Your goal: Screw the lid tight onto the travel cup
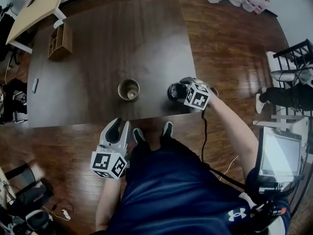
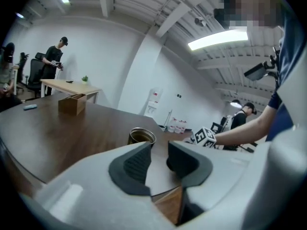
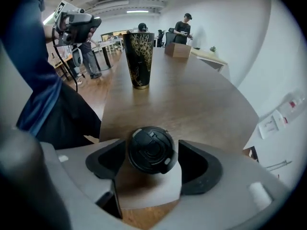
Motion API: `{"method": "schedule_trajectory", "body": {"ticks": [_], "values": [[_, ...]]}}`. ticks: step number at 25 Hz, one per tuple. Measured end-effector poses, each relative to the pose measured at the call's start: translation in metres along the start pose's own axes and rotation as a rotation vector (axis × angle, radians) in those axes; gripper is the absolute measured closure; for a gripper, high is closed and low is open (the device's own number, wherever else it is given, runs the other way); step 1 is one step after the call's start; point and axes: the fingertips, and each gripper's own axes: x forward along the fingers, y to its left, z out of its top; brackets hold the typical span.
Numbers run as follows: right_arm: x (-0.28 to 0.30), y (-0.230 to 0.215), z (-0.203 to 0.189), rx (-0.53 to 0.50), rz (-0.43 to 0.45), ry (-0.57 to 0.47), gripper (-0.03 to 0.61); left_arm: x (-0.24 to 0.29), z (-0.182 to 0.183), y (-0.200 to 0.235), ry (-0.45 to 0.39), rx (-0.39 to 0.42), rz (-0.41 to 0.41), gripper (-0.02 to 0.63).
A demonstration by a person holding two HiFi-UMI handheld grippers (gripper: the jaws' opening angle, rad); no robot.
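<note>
A black travel cup with gold pattern (image 1: 128,89) (image 3: 139,59) stands upright and uncovered near the front of the dark wooden table (image 1: 107,43). To its right, the round black lid (image 1: 174,92) (image 3: 151,150) lies flat on the table. My right gripper (image 1: 178,89) (image 3: 152,153) is open, its jaws spread wide to either side of the lid, close to its rim. My left gripper (image 1: 121,123) (image 2: 158,148) hangs at the table's front edge, before the cup (image 2: 141,136). A narrow gap shows between its jaws, with nothing in it.
A wooden organiser box (image 1: 60,40) stands at the table's far left, and a small dark object (image 1: 35,85) lies near the left edge. A light desk (image 1: 36,9) is beyond. A screen (image 1: 279,155) stands at my right. People stand in the background.
</note>
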Motion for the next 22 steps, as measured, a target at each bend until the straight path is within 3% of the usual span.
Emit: {"method": "schedule_trajectory", "body": {"ticks": [7,22], "values": [[0.016,-0.003,0.001,-0.112,0.090,0.074,0.229,-0.002,-0.007,0.009,-0.027,-0.067,0.063,0.505],[0.031,-0.004,-0.001,-0.091,0.129,0.230,0.241,-0.011,-0.024,0.040,-0.008,-0.111,0.039,0.512]]}}
